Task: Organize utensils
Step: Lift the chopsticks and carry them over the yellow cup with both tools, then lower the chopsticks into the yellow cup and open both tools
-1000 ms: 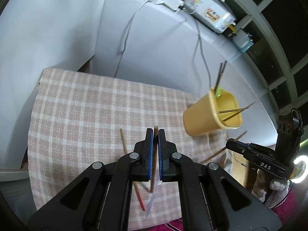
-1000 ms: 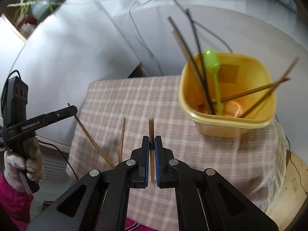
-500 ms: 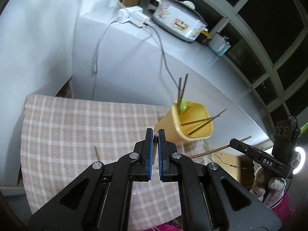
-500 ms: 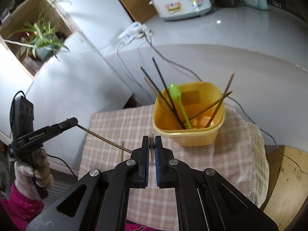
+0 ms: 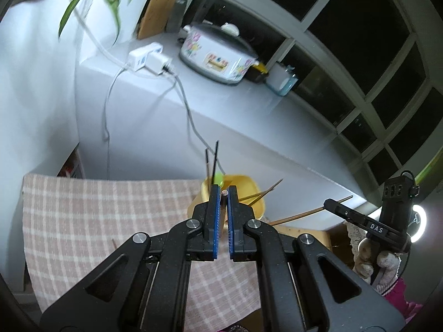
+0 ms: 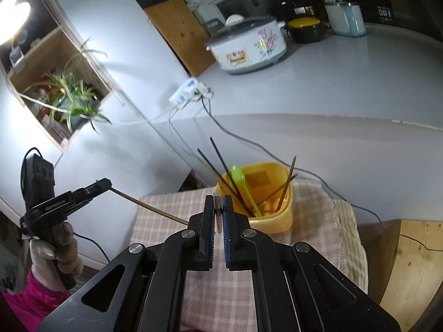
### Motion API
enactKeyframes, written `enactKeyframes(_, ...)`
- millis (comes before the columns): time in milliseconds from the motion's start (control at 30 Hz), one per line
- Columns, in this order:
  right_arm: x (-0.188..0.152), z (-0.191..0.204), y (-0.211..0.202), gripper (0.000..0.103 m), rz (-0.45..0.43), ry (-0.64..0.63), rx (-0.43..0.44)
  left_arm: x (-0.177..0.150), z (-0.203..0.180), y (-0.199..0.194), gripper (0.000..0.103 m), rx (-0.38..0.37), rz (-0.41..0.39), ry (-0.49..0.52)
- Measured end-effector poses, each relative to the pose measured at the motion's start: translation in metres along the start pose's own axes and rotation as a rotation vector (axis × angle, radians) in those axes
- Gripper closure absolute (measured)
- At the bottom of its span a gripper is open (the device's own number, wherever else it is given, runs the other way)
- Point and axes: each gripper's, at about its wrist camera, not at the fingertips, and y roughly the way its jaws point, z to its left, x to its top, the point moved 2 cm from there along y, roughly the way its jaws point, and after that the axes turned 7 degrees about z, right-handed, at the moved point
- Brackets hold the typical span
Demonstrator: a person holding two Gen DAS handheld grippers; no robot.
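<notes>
A yellow plastic tub [image 6: 279, 215] stands on a pink checked cloth [image 6: 166, 215] and holds several chopsticks and a green spoon [image 6: 239, 177]. My left gripper [image 5: 224, 193] is shut on a brown chopstick, seen end-on between the jaws, raised above the cloth with the tub [image 5: 249, 185] just behind it. My right gripper [image 6: 218, 196] is shut on another chopstick, also raised, left of the tub. Each gripper shows in the other's view, holding its chopstick [image 6: 149, 206] [image 5: 301, 214] out sideways.
One loose chopstick end [image 5: 114, 242] shows on the cloth by my left gripper. A white counter behind carries a flowered cooker [image 6: 249, 47], a power strip [image 6: 188, 91] and trailing cables. A wooden stool [image 6: 409, 262] stands to the right. A potted plant [image 6: 72, 96] sits in a wall niche.
Both grippers have risen and tilted up from the cloth, each keeping its chopstick. The cloth and tub now look smaller and lower in both views.
</notes>
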Motion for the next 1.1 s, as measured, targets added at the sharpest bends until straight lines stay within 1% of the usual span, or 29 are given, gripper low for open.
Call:
enactKeyframes(100,0.007,-0.004,-0.005,0.099,-0.027,0.007,-0.009,0.01,-0.007,-0.001,0.101,-0.003,-0.017,0.015)
enactKeyframes(233,0.015,-0.01,-0.003,0.099,-0.043,0.016,-0.023,0.02,-0.013,0.006,0.101,0.005,-0.028,0.028)
enactKeyframes(400,0.02,-0.016,0.005,0.099,-0.047,0.009,-0.061,0.025,-0.018,0.021,0.101,0.013,-0.019,0.038)
enactKeyframes(633,0.024,-0.029,0.028,0.099,-0.012,0.007,-0.107,0.026,-0.023,0.048,0.101,0.034,0.012,0.049)
enactKeyframes(700,0.025,-0.032,0.035,0.099,-0.002,0.002,-0.125,0.026,-0.023,0.055,0.101,0.022,0.029,0.045)
enactKeyframes(767,0.025,-0.035,0.042,0.099,0.007,0.002,-0.136,0.024,-0.023,0.061,0.101,0.026,0.036,0.042)
enactKeyframes(933,0.025,-0.041,0.058,0.099,0.028,0.009,-0.153,0.021,-0.019,0.076,0.101,0.039,0.057,0.026)
enactKeyframes(1100,0.026,-0.041,0.075,0.099,0.055,0.004,-0.168,0.018,-0.021,0.089,0.101,0.06,0.075,0.042)
